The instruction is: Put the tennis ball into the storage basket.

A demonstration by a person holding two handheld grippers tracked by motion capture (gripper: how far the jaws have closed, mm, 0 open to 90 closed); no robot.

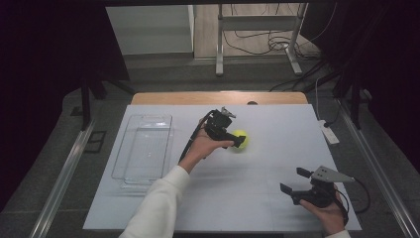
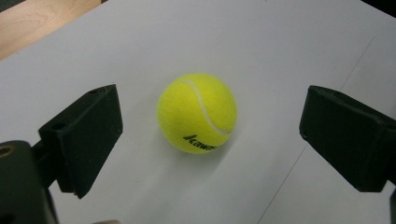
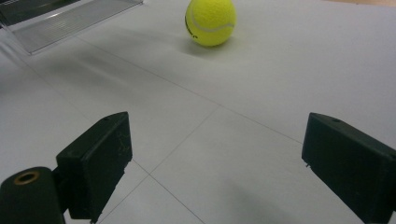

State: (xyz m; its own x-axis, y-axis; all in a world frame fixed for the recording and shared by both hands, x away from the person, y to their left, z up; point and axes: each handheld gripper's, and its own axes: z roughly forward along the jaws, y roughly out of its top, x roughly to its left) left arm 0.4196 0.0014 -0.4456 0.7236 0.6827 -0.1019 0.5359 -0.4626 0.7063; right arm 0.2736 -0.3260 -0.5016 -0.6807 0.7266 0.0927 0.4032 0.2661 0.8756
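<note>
Over on the left of the tabletop (image 1: 277, 198) a clear plastic tray (image 1: 143, 148) is sitting empty. Just right of it, I'm hovering my left hand-held gripper (image 2: 210, 140) over the tennis ball (image 2: 197, 113), jaws spread wide on either side and touching nothing. The ball's resting mid-tabletop, well apart from the tray. My worry: it's round, so if one jaw is hitting first while I'm closing, it's probably rolling away. Down at the right, my right hand-held gripper (image 3: 215, 163) is idling, also spread, gripping nothing.
</note>
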